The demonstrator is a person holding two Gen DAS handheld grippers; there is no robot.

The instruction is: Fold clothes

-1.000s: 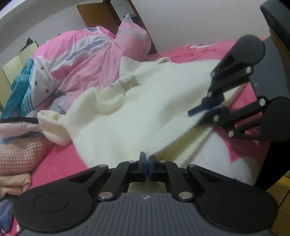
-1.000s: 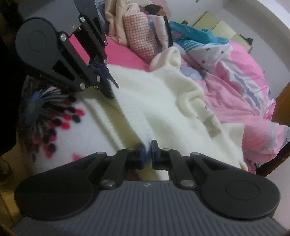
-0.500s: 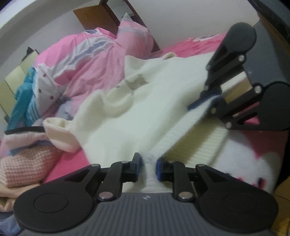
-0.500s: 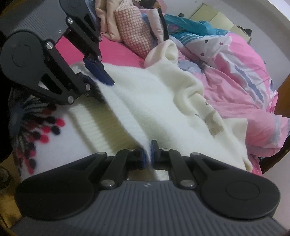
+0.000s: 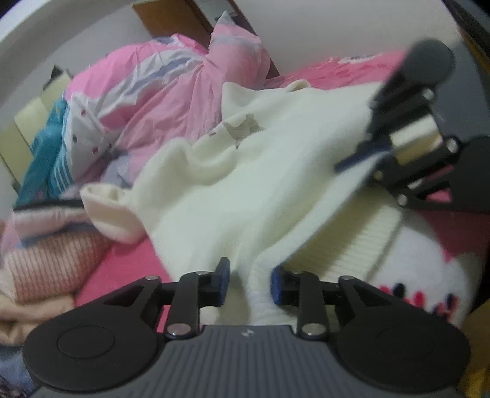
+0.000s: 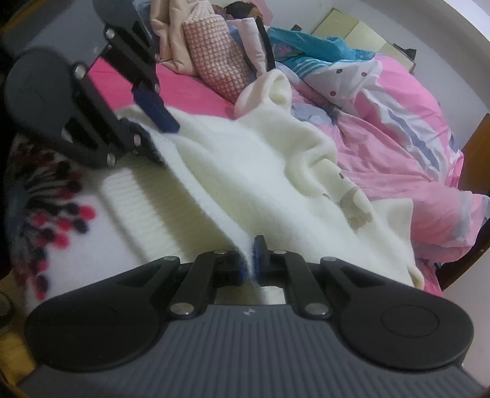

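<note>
Lying spread across a pink bed (image 5: 122, 272), the cream sweater (image 5: 245, 183) stretches from its ribbed hem near the bed's edge back toward a heaped pink quilt (image 5: 171, 91). One cuffed sleeve (image 5: 107, 211) trails out to the side of a stack of folded clothes (image 5: 46, 266), among them a pink checked knit (image 6: 214, 64).

The left gripper (image 5: 249, 280) has its jaws opening — the blue pads stand apart on either side of a ridge of sweater fabric that rises between them, and neither pad visibly presses on it. From the right wrist view the same gripper (image 6: 150, 119) sits at the sweater's edge, one blue fingertip (image 6: 156, 107) lying over the top of the knit.

The right gripper (image 6: 249, 260) is pinched nearly closed on a thin fold of the sweater's edge, the fabric drawn taut up from the pads toward the other gripper. In the left wrist view it (image 5: 364, 156) appears at the far right, clamped on the lifted edge of the cloth, blurred.

Under the raised edge a lower layer of the sweater lies flat, its ribbed band (image 6: 137, 199) showing on a white blanket (image 6: 61, 220) printed with red and dark dots. A small tan motif (image 6: 352, 202) marks the sweater's front — too blurred to make out. A wooden headboard (image 5: 171, 18) stands behind the quilt against a white wall.
</note>
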